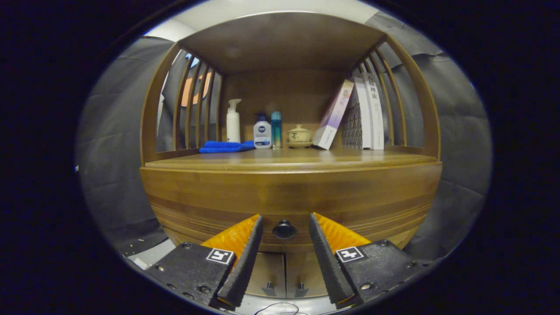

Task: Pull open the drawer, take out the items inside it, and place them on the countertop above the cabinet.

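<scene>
Gripper [285, 221] spread wide, fingers [245, 258] parted to either side of the drawer knob [284, 229], touching nothing. Knob dark and round, sitting in the gap between the fingertips or just beyond them; contact not made, as far as can be judged. Drawer [288, 205] shut, front flush with the cabinet [183, 197] face, so nothing of its contents on view. Below the drawer, two small cabinet doors [271, 271] with paired handles, also shut.

Above, countertop [284, 159] broad and mostly bare along its front, ready to take what comes out. Toward the back of it: a folded blue cloth [225, 146], a white pump bottle [233, 120], a smaller white bottle [262, 131] with a dark cap, a slim teal bottle [276, 128], a small lidded pot [299, 134] on a saucer, then books [358, 113] leaning at the right. Slatted sides and a wooden top framing that shelf space.

Progress, judged from this: at the very start. Nothing opened, nothing taken out, nothing set down. Left to do: close on the knob, draw the drawer out, lift each item, place it on the free front strip of the countertop. Next need likely a small advance to bring the knob squarely between the pads before squeezing.
</scene>
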The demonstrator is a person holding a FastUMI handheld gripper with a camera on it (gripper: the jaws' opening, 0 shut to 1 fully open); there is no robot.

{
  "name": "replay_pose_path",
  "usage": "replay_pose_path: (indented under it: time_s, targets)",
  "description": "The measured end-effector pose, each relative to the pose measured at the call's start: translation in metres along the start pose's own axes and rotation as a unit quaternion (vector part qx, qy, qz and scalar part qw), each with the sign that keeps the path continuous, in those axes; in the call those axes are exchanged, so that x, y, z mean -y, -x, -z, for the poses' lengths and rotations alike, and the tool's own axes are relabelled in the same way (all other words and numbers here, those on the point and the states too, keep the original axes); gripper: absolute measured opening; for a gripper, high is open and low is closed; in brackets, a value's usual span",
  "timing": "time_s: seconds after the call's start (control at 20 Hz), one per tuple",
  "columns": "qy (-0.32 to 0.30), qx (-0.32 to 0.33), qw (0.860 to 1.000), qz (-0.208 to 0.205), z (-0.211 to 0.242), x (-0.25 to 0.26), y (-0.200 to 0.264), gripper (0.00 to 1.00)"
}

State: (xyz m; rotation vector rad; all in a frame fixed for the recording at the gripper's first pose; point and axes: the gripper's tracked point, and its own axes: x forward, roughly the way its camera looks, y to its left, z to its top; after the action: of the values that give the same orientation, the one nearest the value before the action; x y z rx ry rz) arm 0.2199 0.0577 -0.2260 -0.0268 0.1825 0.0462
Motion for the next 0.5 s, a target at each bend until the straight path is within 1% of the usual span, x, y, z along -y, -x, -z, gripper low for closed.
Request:
replay_pose_path:
  time_s: [0.15, 0.2, 0.25, 0.35, 0.45, 0.5]
  targets:
    - [-0.005, -0.015, 1.0, 0.004, 0.009, -0.006, -0.007, 0.67]
    - [-0.011, -0.007, 1.0, 0.007, 0.007, -0.007, -0.01, 0.63]
    - [-0.011, -0.007, 1.0, 0.02, 0.008, -0.006, -0.009, 0.62]
    - [-0.005, -0.001, 0.999, 0.04, 0.008, 0.001, -0.011, 0.51]
    - [-0.01, 0.003, 0.999, 0.047, 0.007, 0.002, -0.008, 0.4]
    - [-0.014, 0.001, 0.999, 0.046, 0.01, 0.002, -0.011, 0.31]
